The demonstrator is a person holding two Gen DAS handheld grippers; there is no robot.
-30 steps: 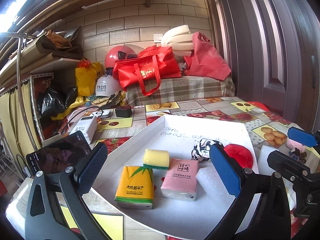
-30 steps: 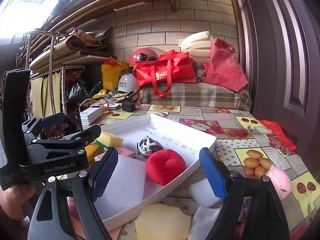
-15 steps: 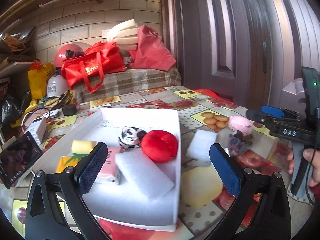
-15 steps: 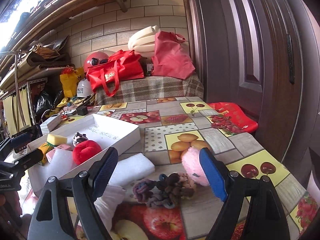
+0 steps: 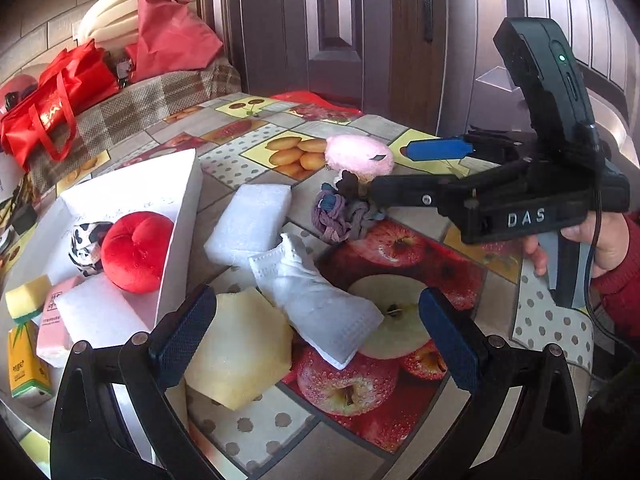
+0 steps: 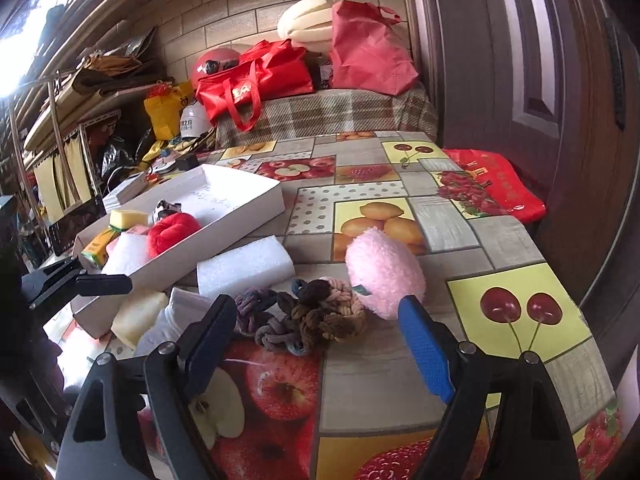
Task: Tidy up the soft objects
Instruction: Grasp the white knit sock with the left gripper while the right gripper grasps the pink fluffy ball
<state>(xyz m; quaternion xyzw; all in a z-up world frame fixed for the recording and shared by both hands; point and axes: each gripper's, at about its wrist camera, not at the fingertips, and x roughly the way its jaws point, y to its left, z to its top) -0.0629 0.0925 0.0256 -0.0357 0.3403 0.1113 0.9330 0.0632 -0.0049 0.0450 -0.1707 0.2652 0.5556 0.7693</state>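
Right wrist view: we have the right gripper, jaws apart and empty, just short of the knotted rope toy at frame centre, its length lying crosswise.

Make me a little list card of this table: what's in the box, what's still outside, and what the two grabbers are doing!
In box: red plush, spotted toy, white foam, sponge, tissue packs.
Outside: foam block, mask, yellow sponge, knotted rope, pink fluffy toy.
Left gripper: open, over mask.
Right gripper: open, at rope.
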